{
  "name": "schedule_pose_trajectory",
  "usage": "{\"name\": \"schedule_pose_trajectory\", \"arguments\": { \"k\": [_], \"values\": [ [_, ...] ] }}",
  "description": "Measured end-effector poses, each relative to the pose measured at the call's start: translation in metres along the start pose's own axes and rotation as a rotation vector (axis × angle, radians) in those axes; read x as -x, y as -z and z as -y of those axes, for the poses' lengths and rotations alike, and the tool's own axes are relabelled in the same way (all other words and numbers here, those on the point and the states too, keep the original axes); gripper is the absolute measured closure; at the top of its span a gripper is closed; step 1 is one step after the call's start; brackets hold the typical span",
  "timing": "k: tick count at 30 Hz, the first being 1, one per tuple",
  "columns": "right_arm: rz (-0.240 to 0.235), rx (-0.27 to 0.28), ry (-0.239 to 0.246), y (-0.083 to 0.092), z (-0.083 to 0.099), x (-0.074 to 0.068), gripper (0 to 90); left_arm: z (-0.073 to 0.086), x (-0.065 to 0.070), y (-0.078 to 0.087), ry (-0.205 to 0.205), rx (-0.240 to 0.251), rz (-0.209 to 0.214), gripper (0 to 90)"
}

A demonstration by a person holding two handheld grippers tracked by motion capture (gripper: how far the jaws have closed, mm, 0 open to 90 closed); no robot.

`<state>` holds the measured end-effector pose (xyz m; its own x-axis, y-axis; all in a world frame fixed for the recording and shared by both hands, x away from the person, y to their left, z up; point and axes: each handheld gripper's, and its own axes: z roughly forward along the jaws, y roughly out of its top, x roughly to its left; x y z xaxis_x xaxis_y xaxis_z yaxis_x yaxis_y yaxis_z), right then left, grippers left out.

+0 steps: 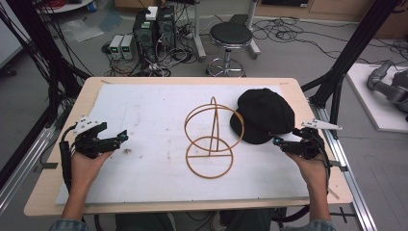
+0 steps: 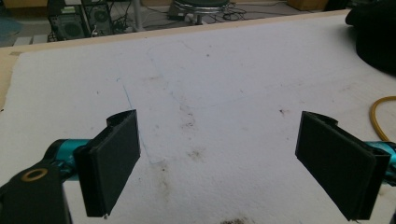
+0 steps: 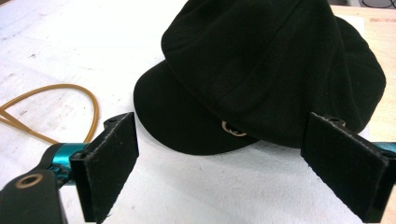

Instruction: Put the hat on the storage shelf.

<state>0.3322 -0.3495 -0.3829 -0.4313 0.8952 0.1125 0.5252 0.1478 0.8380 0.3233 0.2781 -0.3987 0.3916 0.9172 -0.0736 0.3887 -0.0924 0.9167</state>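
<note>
The left gripper (image 1: 111, 138) is held with its jaws wide apart over bare white mat (image 1: 144, 115), well away from the black fabric peaked cap (image 1: 263, 114). The right gripper (image 1: 281, 142) — jaws equally spread, nothing between them — is nearer, the cap's brim (image 3: 187, 116) lying just ahead.
</note>
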Motion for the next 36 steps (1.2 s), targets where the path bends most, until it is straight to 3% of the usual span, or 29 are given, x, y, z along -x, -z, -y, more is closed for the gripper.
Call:
{"name": "schedule_pose_trajectory", "arguments": {
  "k": [18,27,31,36],
  "values": [
    [-0.015,0.016,-0.03,0.0,0.0,0.0,11.0,0.001,-0.002,0.0,0.0,-0.01,0.003,14.3],
    [-0.02,0.033,-0.032,-0.004,-0.009,0.0,10.9,-0.004,-0.003,-0.004,-0.004,-0.005,0.005,14.3],
    [-0.013,0.074,-0.064,-0.004,-0.015,0.005,11.0,-0.008,-0.004,-0.007,-0.015,-0.006,0.006,14.3],
    [-0.005,0.086,-0.092,-0.011,-0.018,0.013,10.9,-0.007,-0.008,-0.013,-0.017,-0.005,-0.005,14.3]
  ]
}}
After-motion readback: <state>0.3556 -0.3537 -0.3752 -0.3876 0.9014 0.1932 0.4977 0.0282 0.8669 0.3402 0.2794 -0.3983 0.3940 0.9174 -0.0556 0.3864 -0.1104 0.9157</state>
